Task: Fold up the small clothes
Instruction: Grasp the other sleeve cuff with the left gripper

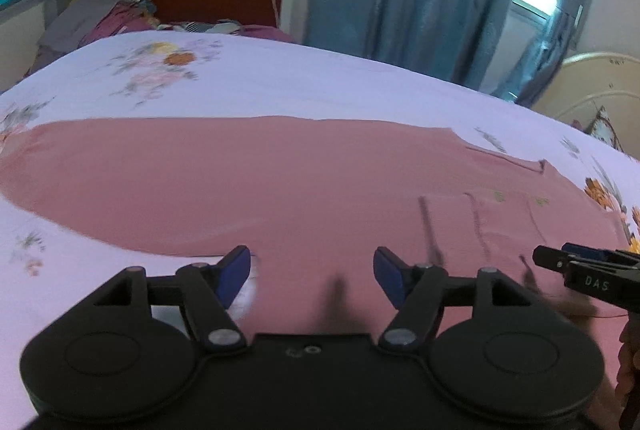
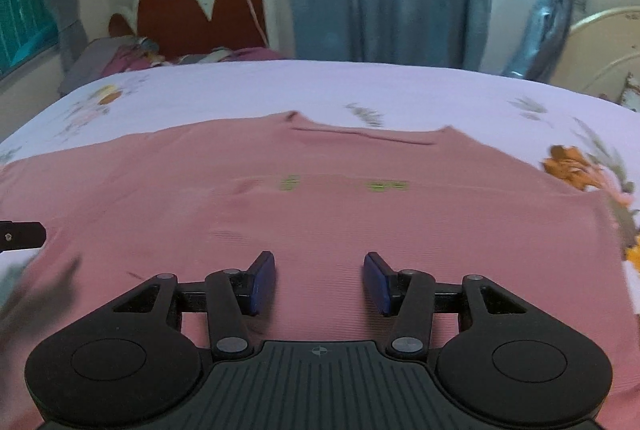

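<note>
Your left tongs and right tongs both hung open and empty over the pink garment, which lay flat across the bed near its front edge. Best next (my read): pinch matching near-edge corners, lift evenly.

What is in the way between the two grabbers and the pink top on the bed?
Nothing visible. The pink top lies spread flat on the flowered bedsheet, right under both grippers. The left gripper and the right gripper are open and empty, with only bare pink cloth showing between their blue pads.
</note>
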The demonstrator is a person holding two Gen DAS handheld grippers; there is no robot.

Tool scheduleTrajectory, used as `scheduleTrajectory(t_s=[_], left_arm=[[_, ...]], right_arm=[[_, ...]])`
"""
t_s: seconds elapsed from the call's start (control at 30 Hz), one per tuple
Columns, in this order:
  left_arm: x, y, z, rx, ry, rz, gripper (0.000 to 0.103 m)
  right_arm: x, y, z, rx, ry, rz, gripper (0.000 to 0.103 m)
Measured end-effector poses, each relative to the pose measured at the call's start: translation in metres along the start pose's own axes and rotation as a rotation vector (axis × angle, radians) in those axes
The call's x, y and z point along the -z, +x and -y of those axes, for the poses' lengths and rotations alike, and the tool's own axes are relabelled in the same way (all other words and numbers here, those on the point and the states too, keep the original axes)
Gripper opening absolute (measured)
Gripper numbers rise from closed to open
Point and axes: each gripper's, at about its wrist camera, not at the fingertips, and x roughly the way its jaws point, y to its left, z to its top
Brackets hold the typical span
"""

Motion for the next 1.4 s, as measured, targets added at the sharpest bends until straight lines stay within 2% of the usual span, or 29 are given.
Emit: scheduleTrajectory(t_s=[0.37, 0.47, 0.53, 0.7, 0.77, 0.9, 1.0, 1.1, 1.17, 1.27, 1.3, 1.4], left_arm=[[-0.006, -0.001, -0.119, -0.059, -0.158, -0.032, 0.067], [-0.010, 0.001, -0.155, -0.090, -0.220, -0.034, 0.067], [-0.013, 0.002, -0.178, -0.103, -0.273, -0.036, 0.066], [-0.022, 0.010, -0.227, -0.136, -0.388, -0.021, 0.066], [-0.025, 0.016, -0.245, -0.144, -0.437, -0.016, 0.065], [-0.029, 0.028, -0.275, -0.116, -0.535, 0.000, 0.062], [-0.035, 0.037, -0.284, -0.104, -0.560, 0.032, 0.059], [-0.039, 0.045, -0.292, -0.099, -0.586, 0.062, 0.047], [-0.041, 0.050, -0.297, -0.108, -0.599, 0.080, 0.030], [-0.040, 0.055, -0.305, -0.125, -0.617, 0.097, 0.014], [-0.039, 0.055, -0.306, -0.127, -0.622, 0.106, 0.011], [-0.038, 0.054, -0.303, -0.132, -0.607, 0.126, 0.006]], right_arm=[[-0.010, 0.024, -0.062, 0.011, 0.025, -0.027, 0.049], [-0.005, 0.040, -0.077, 0.050, -0.019, -0.067, 0.049], [-0.008, 0.043, -0.081, 0.069, -0.036, -0.067, 0.049], [-0.017, 0.038, -0.081, 0.078, 0.032, -0.036, 0.049], [-0.013, 0.050, -0.083, 0.081, 0.028, -0.088, 0.049], [-0.009, 0.049, -0.087, 0.096, 0.012, -0.061, 0.049], [-0.008, 0.048, -0.085, 0.091, 0.025, -0.058, 0.049], [-0.010, 0.047, -0.087, 0.091, 0.028, -0.063, 0.049], [-0.013, 0.042, -0.086, 0.089, 0.043, -0.046, 0.049], [-0.013, 0.041, -0.087, 0.109, 0.034, -0.033, 0.049], [-0.011, 0.046, -0.087, 0.110, 0.027, -0.061, 0.049], [-0.011, 0.049, -0.087, 0.114, 0.017, -0.058, 0.049]])
